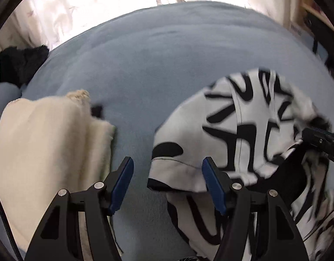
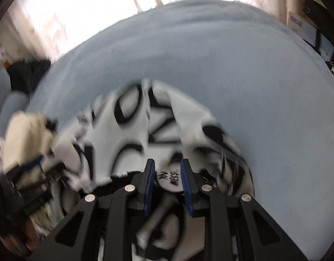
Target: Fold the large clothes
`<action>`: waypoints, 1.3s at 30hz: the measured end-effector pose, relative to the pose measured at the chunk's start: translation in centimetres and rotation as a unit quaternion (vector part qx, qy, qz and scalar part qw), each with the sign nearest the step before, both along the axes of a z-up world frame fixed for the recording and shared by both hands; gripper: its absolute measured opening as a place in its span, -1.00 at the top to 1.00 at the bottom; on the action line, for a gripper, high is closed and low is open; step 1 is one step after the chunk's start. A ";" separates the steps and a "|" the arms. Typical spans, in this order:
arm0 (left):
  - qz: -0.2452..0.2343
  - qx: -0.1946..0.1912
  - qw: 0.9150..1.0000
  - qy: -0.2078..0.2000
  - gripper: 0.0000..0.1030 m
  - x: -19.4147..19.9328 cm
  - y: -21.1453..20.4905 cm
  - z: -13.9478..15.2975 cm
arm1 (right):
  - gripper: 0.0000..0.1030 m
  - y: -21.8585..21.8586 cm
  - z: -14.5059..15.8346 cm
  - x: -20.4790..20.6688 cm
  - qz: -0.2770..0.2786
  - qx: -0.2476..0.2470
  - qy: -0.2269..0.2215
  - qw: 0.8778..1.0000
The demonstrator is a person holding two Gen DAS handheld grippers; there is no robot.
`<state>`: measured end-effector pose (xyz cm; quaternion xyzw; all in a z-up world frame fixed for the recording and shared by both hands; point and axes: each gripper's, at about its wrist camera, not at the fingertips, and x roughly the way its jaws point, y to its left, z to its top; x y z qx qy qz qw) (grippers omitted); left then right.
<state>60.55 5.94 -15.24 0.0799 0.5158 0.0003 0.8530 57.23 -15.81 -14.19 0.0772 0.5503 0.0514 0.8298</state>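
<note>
A large white garment with bold black lettering (image 1: 243,126) lies crumpled on the blue bed cover (image 1: 156,61). My left gripper (image 1: 168,159) hangs open just above it. One hemmed edge of the garment reaches in between its blue pads (image 1: 123,180), and they do not press on it. My right gripper (image 2: 167,163) hovers over the same garment (image 2: 132,134), jaws a little apart. A grey printed neck label (image 2: 169,179) shows in the gap, with nothing clamped. The right gripper also appears, dark, at the right edge of the left wrist view (image 1: 319,141).
A folded cream cloth (image 1: 47,141) lies on the bed to the left of the left gripper. Dark clothing (image 1: 21,63) is heaped at the far left. Bright curtains (image 1: 101,2) hang behind the bed, with shelves (image 2: 301,19) at the right.
</note>
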 end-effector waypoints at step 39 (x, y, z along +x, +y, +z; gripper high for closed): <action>0.036 -0.070 0.996 0.050 -0.31 -6.9 3.2 -4.3 | 0.82 2.3 7.4 -9.2 0.123 0.039 -0.203 0.971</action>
